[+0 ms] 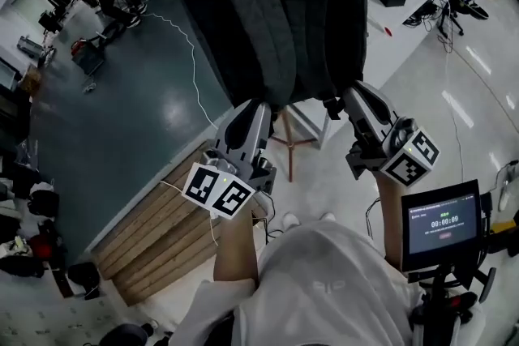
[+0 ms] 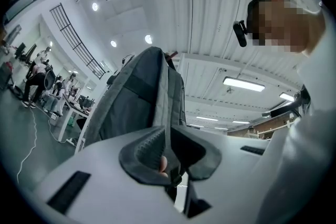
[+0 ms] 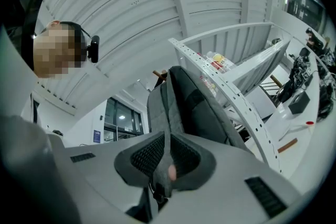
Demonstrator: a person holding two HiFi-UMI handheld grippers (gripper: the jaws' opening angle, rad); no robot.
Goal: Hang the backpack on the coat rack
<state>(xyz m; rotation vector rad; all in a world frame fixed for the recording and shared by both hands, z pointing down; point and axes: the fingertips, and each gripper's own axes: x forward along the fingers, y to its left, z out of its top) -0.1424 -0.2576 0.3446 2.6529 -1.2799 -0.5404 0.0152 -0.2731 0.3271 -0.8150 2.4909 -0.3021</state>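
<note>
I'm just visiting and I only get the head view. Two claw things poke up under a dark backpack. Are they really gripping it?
Observer: Yes. The left gripper view shows the left gripper shut on a grey strap of the backpack.
Operator: And the other claw?
Observer: The right gripper view shows the right gripper shut on another strap.
Operator: What's up at the bag's top?
Observer: A brown tip pokes out there; hooked or not, I cannot tell.
</note>
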